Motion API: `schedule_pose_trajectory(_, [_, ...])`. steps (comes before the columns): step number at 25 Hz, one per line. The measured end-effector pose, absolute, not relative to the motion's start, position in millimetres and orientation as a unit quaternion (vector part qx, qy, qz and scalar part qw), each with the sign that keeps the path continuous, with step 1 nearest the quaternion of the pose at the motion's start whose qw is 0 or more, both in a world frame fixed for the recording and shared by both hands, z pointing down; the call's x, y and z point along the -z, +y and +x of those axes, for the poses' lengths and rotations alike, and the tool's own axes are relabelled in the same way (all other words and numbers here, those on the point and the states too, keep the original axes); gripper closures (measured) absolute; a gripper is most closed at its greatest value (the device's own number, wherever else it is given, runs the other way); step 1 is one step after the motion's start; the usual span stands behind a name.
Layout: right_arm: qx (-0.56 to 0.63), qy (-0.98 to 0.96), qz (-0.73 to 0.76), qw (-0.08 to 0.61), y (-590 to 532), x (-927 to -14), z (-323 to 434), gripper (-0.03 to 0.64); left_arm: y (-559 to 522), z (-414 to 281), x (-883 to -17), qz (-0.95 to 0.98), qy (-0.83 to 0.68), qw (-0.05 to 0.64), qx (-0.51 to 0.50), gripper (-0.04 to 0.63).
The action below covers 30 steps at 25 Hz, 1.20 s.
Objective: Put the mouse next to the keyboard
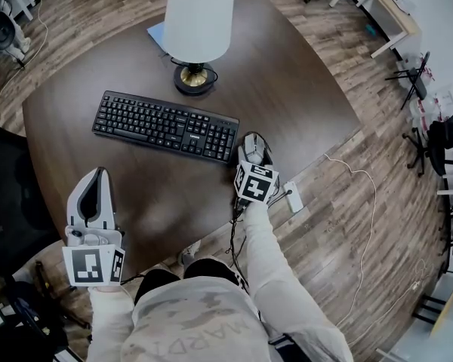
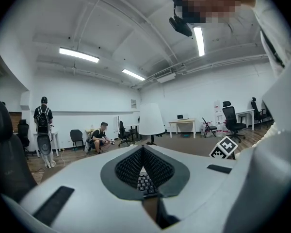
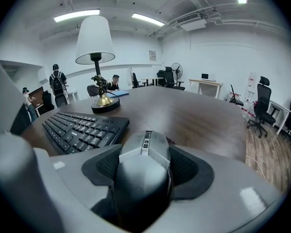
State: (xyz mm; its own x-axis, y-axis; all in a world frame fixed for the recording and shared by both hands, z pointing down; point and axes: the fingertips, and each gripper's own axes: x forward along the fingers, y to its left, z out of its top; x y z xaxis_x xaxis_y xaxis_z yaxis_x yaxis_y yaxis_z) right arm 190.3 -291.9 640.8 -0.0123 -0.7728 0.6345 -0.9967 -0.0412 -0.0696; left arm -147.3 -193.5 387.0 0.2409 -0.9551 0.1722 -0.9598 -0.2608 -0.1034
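Note:
A black keyboard (image 1: 166,125) lies across the middle of the round dark wooden table (image 1: 302,104). Just off its right end is a grey mouse (image 1: 254,148), and my right gripper (image 1: 254,157) is shut on its sides. In the right gripper view the mouse (image 3: 144,152) fills the space between the pads (image 3: 105,165), with the keyboard (image 3: 82,127) close on the left. Whether the mouse rests on the table or hangs just above it, I cannot tell. My left gripper (image 1: 100,175) is held over the table's near left edge, shut and holding nothing, its pads (image 2: 131,166) meeting at the tip.
A lamp with a white shade (image 1: 198,17) stands behind the keyboard, a blue sheet (image 1: 156,33) beside it. A white power strip (image 1: 293,197) and cables lie on the floor past the table's right edge. A dark chair (image 1: 0,194) sits at my left.

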Motion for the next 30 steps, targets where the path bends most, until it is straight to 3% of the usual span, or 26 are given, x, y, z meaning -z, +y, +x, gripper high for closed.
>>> schedule_pose_trajectory(14, [-0.268, -0.657, 0.665, 0.233, -296, -645, 189, 0.304, -192, -149, -387, 0.785, -0.612, 0.013, -0.098, 0.592])
schedule_pose_trajectory(30, [-0.252, -0.681, 0.659, 0.199, -289, -623, 181, 0.287, -176, -156, -375, 0.782, -0.617, 0.004, -0.09, 0.592])
